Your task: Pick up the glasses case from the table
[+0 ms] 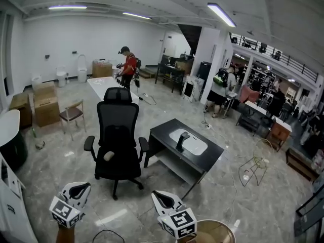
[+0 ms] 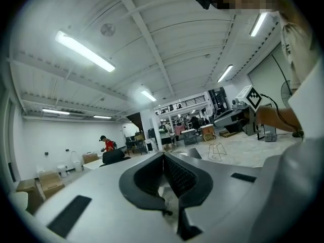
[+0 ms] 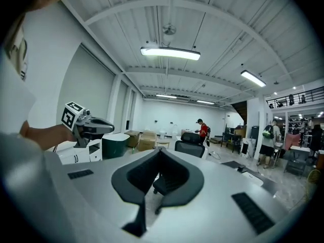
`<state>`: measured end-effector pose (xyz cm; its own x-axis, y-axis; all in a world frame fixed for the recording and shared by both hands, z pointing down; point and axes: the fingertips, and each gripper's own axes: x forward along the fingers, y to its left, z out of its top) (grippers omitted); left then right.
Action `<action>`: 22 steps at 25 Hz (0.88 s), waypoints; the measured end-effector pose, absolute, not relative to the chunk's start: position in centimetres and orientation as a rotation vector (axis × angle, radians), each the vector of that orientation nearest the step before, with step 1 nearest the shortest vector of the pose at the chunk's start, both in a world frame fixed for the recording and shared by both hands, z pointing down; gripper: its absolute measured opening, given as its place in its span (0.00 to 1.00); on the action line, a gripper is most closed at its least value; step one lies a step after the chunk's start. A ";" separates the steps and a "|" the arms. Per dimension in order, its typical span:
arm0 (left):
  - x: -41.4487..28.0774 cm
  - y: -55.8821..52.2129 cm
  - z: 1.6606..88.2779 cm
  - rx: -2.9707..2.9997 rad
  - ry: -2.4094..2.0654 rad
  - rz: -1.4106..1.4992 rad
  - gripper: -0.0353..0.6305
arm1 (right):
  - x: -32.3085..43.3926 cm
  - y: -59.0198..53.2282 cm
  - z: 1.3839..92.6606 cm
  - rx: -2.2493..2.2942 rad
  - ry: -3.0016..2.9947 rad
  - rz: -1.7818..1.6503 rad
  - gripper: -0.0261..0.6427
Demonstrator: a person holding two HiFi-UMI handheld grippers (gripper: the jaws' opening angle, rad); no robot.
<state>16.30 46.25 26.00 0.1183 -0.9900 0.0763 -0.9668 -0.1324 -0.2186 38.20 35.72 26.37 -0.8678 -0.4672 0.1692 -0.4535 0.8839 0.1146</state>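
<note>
A dark desk [image 1: 167, 135] stands in the middle of the room with a white mat [image 1: 195, 145] on it. A small dark object [image 1: 181, 140], probably the glasses case, stands upright on the mat. Both grippers are far from the desk, low at the near edge of the head view. My left gripper [image 1: 87, 185] is shut and empty, and its jaws meet at the tip in the left gripper view [image 2: 163, 153]. My right gripper [image 1: 156, 193] is also shut on nothing, its jaw tips together in the right gripper view [image 3: 161, 150]. From there the desk [image 3: 230, 164] shows to the right.
A black office chair [image 1: 117, 135] stands between me and the desk. Cardboard boxes [image 1: 45, 103] and a wooden chair [image 1: 73, 114] are at the left, a wire chair [image 1: 255, 163] at the right. A person in red [image 1: 129, 67] stands by a white table [image 1: 109, 87].
</note>
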 end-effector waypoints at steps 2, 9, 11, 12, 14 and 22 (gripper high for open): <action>16.8 46.5 26.0 -2.247 2.017 -0.309 0.08 | 38.4 35.5 26.6 0.673 -2.869 -0.114 0.07; 18.1 46.6 27.8 -2.235 2.049 -0.353 0.08 | 39.4 34.5 27.5 0.639 -2.895 -0.093 0.08; 18.3 46.3 28.2 -2.250 2.049 -0.354 0.08 | 39.8 34.3 27.8 0.645 -2.891 -0.078 0.08; 18.3 46.1 28.4 -2.256 2.046 -0.354 0.08 | 39.8 34.2 28.0 0.650 -2.887 -0.070 0.08; 17.8 45.3 28.5 -2.265 2.033 -0.349 0.08 | 39.6 33.5 28.4 0.667 -2.878 -0.062 0.08; 14.3 39.5 28.4 -2.381 1.936 -0.278 0.08 | 37.3 30.2 28.4 0.820 -2.821 -0.041 0.08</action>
